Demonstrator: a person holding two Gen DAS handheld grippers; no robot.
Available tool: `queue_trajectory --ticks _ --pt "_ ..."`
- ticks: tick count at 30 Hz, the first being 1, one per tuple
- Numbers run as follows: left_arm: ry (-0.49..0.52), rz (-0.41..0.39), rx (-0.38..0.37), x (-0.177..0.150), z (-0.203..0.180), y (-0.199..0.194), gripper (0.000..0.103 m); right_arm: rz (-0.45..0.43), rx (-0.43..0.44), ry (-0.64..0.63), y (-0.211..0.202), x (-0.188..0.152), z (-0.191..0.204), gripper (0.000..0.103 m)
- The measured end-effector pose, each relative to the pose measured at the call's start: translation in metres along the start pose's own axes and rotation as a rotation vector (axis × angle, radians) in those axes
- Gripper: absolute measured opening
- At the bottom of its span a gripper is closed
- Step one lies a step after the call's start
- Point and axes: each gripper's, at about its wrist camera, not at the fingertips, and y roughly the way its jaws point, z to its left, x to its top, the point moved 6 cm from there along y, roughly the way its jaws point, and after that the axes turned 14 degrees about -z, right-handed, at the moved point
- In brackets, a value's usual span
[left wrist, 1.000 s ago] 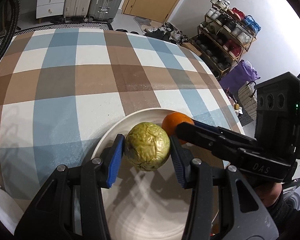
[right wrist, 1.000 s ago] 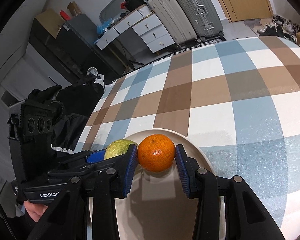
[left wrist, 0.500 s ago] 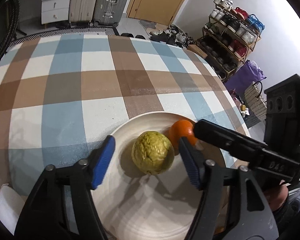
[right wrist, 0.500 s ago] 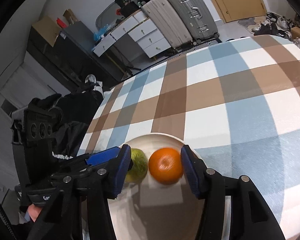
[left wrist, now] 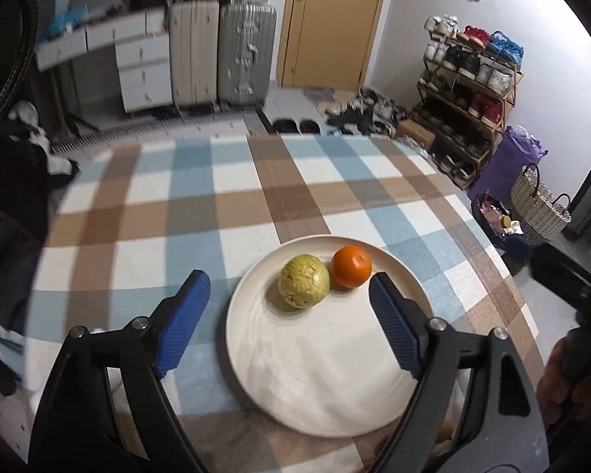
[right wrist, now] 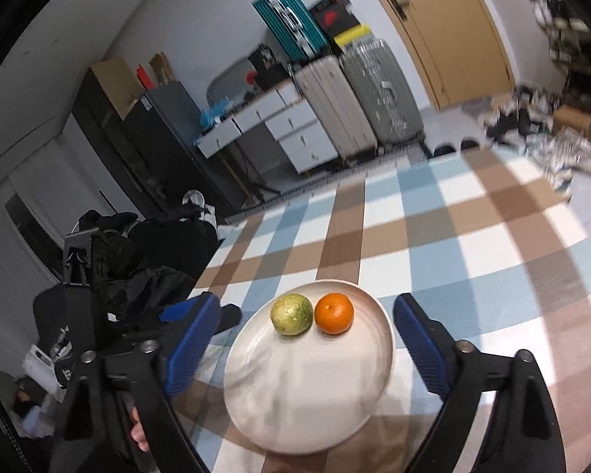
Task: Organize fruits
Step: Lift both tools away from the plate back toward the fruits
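Observation:
A wrinkled yellow-green fruit [left wrist: 304, 287] [right wrist: 291, 313] and an orange [left wrist: 352, 267] [right wrist: 334, 313] lie touching side by side on the far part of a cream plate [left wrist: 327, 374] [right wrist: 295, 394]. My left gripper [left wrist: 285, 283] hangs above the plate's near side, its jaws opening wide, with no pad on either fruit. My right gripper [right wrist: 306, 307] is likewise raised and drawn back, its jaws opening, nothing pressed between its blue pads. In the left wrist view the right gripper's black body [left wrist: 571, 280] shows at the right edge, held by a hand [left wrist: 559, 378].
The plate rests on a table with a blue, brown and white checked cloth [left wrist: 216, 213]. Beyond the table are suitcases [left wrist: 220, 51], white drawers [left wrist: 142, 71], a wooden door [left wrist: 331, 19] and a shoe rack [left wrist: 469, 90]. Dark clothing [right wrist: 138, 260] is piled beside the table's left edge.
Both grippers let go of their fruits, the left of the yellow-green one and the right of the orange. Both jaws spread wide and drew back and up. The fruits stay on the plate.

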Motion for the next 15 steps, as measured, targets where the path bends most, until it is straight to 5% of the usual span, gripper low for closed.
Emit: queue_trajectory --ticks 7,11,15 --pt "0.045 -0.099 0.020 0.004 -0.017 -0.073 0.086 -0.131 0.024 -0.111 -0.069 0.005 0.041 0.103" --pt "0.051 -0.154 0.035 0.002 -0.026 -0.118 0.103 -0.195 0.034 -0.178 -0.105 -0.001 0.067 0.103" --pt "0.066 -0.196 0.032 -0.004 -0.035 -0.158 0.102 -0.245 0.036 -0.225 -0.136 -0.010 0.089 0.103"
